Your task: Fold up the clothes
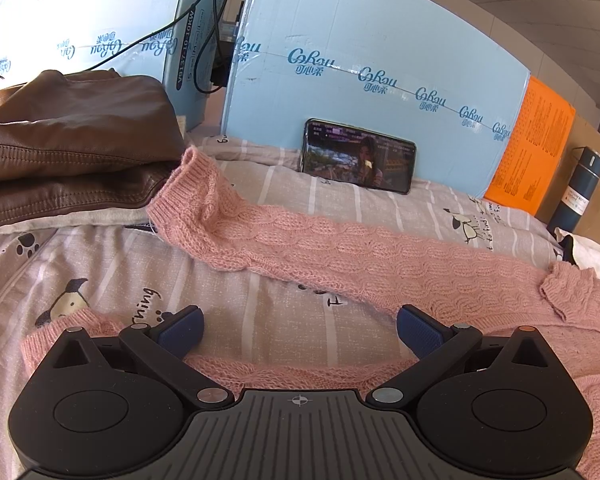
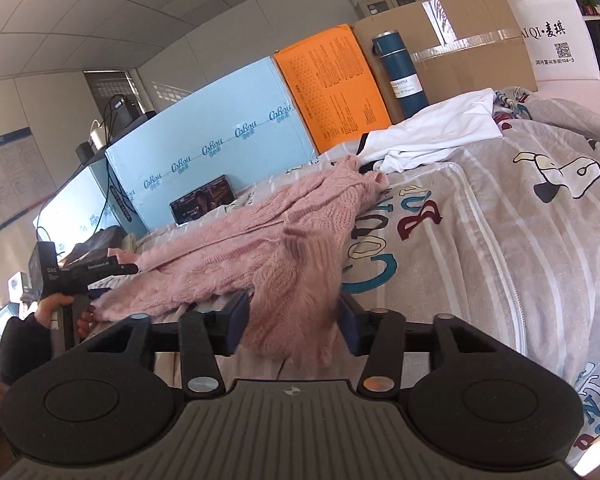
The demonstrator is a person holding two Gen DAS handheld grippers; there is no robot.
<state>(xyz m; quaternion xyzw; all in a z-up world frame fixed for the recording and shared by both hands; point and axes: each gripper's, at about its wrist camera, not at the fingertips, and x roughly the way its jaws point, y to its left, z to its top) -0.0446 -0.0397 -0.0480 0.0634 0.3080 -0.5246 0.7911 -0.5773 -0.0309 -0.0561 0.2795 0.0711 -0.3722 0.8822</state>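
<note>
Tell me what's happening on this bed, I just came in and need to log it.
A person is folding a pink knit sweater spread on a cartoon-print quilt. The right hand-held gripper has a piece of the sweater between its fingers, lifted off the quilt. The left hand-held gripper is open, hovering over the sweater's edge with one sleeve stretched out ahead. A brown leather jacket and a white garment lie nearby, and a phone leans against a blue box.

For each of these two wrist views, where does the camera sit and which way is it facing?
Left wrist: on the left gripper, open, low above the pink sweater, facing the phone and blue boxes.
Right wrist: on the right gripper, around a sweater fold, facing left across the bed; the person's left hand shows.
Shared: sweater, phone, teal bottle.
</note>
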